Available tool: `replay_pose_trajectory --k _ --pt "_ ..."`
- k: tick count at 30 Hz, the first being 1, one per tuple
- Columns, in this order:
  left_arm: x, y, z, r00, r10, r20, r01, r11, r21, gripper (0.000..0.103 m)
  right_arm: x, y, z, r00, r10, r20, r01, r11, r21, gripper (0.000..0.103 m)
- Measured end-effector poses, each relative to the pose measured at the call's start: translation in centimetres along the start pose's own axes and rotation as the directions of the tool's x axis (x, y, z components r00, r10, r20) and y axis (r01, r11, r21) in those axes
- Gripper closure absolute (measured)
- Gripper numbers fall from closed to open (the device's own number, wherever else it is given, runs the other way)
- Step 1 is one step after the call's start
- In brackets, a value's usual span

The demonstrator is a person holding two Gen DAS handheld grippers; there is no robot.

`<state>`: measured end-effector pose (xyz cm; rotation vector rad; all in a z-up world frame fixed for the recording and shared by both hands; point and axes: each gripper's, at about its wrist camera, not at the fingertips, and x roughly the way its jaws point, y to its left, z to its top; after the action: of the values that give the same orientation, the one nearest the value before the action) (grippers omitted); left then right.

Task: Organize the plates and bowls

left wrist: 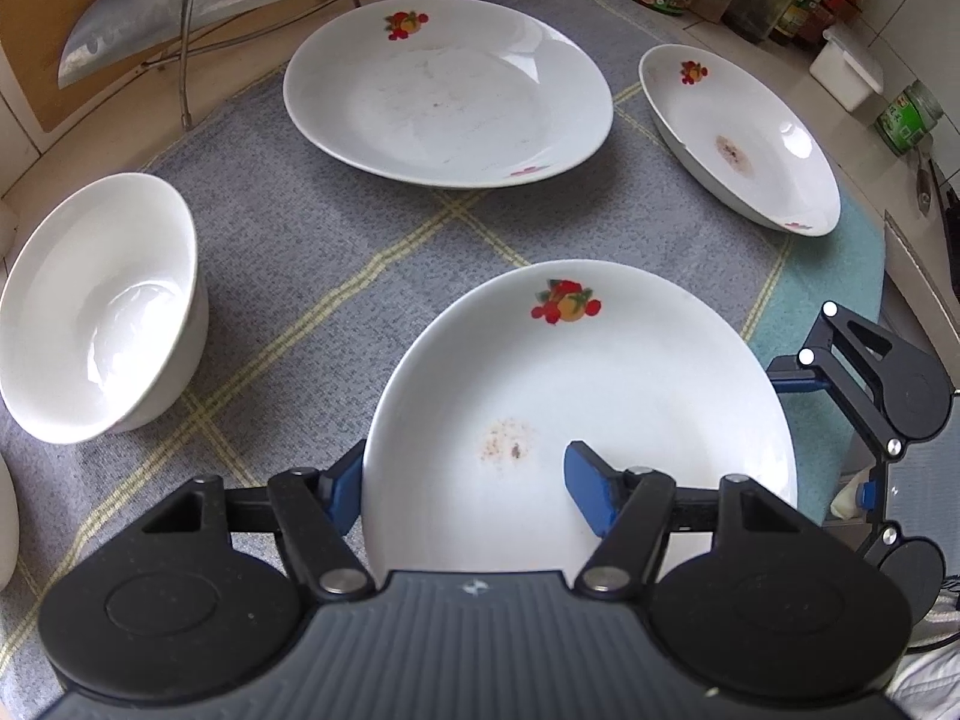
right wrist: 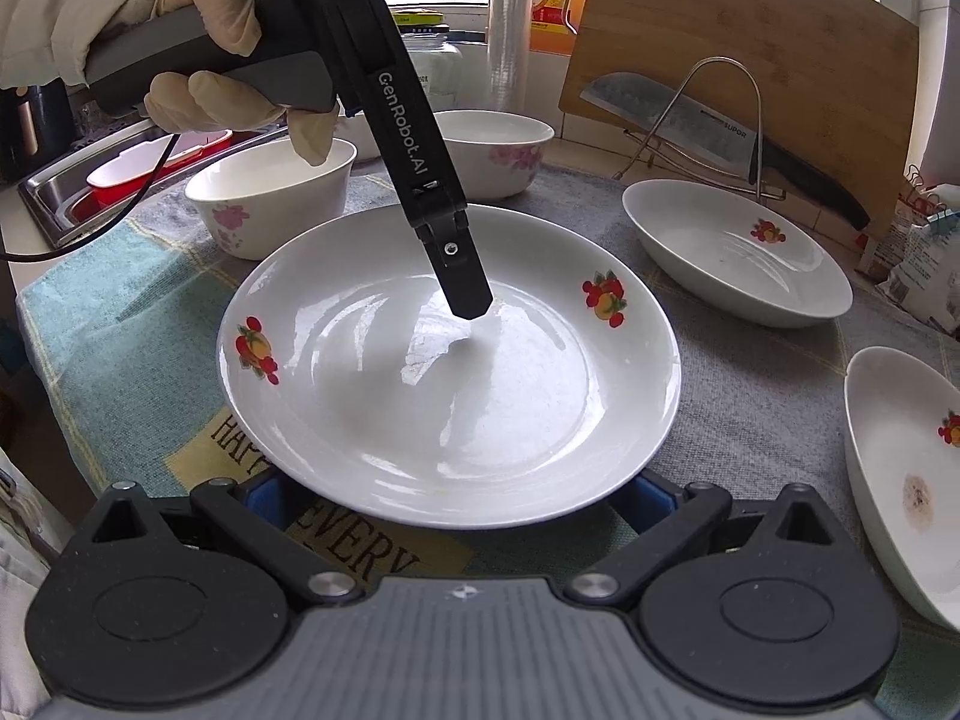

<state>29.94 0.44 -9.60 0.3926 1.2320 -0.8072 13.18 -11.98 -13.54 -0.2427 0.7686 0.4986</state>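
On the grey cloth (left wrist: 336, 252), the near plate (left wrist: 600, 396) sits at 6 o'clock, with the largest plate (left wrist: 447, 93) at 12 and a bowl (left wrist: 99, 306) at 9. The left gripper (left wrist: 465, 492) has its jaws spread, straddling that plate's rim without pinching; the right gripper (right wrist: 447, 495) likewise stands released beside its edge.

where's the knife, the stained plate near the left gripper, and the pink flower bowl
knife (right wrist: 672, 114): right wrist view, on the blade's middle.
stained plate (left wrist: 630, 384): left wrist view, on its white well, right of the stain.
pink flower bowl (right wrist: 234, 219): right wrist view, on the flower on its outer wall.
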Motion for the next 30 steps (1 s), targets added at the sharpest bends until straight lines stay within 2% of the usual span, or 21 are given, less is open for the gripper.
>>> replay_pose_trajectory --k 30 --pt "-2.0 -1.2 2.2 0.998 0.015 0.054 -0.016 1.0 0.025 0.036 -1.8 -1.4 1.1 0.999 -0.045 0.018 0.047 0.997 -0.067 0.0"
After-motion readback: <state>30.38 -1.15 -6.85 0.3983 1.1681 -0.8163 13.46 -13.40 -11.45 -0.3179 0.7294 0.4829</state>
